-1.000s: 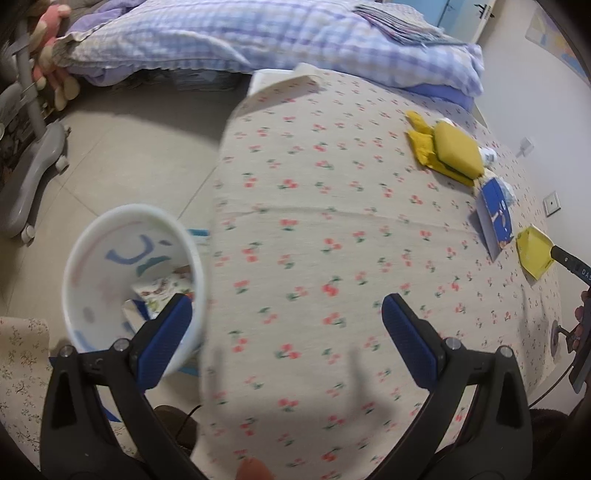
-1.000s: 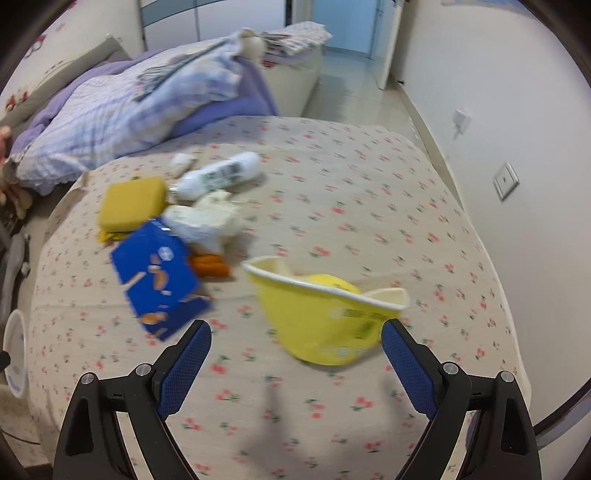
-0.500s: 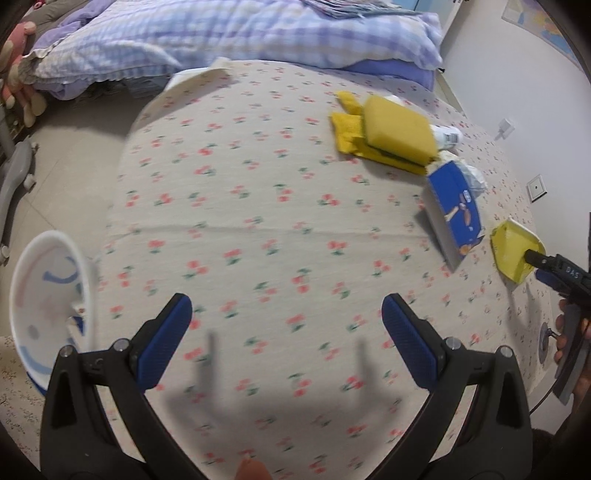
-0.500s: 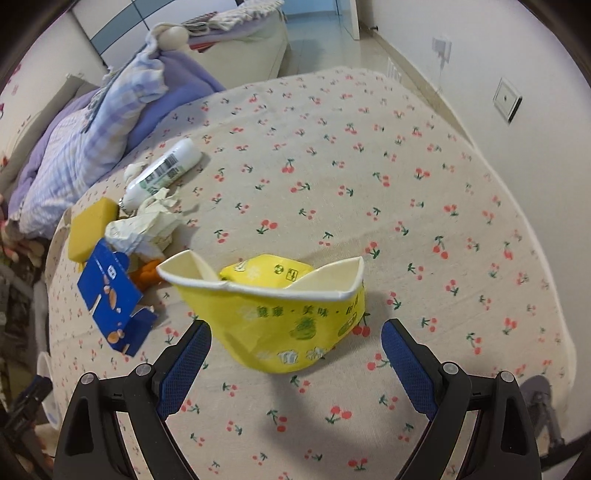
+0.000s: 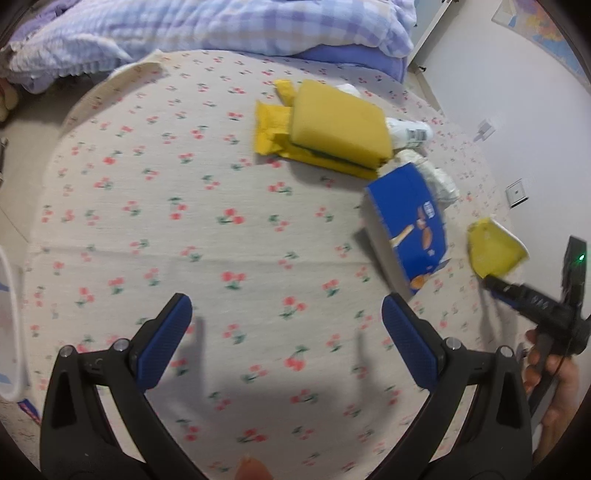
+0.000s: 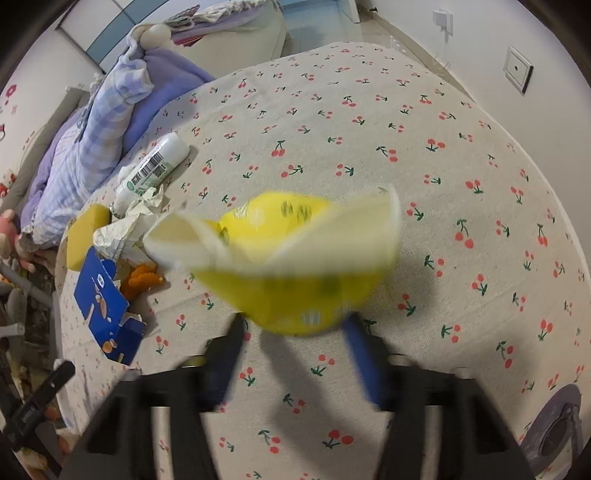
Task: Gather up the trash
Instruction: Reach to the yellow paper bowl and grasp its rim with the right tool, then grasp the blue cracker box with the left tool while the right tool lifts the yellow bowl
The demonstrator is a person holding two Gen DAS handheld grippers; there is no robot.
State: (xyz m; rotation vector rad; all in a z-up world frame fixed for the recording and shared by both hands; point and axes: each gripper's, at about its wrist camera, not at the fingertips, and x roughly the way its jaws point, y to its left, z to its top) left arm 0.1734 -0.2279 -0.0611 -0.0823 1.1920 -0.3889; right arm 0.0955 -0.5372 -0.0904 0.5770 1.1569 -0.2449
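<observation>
bed: big mattress under a beige cherry-print sheet [image 6: 369, 122], fills most of both views
bedding: lilac checked duvet [image 5: 207, 29] bunched at the far end, purple blanket under it
wall: plain white wall [image 6: 480, 33] right beside the bed, with a socket plate [image 6: 518, 69]
floor: pale tiles [image 5: 26, 122]
light: soft, even indoor light

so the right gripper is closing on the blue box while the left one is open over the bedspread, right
Not the blue box. The right wrist view shows the right gripper closing on the squashed yellow paper cup; the box lies off to the side. The left gripper is open over the bedspread.
</observation>
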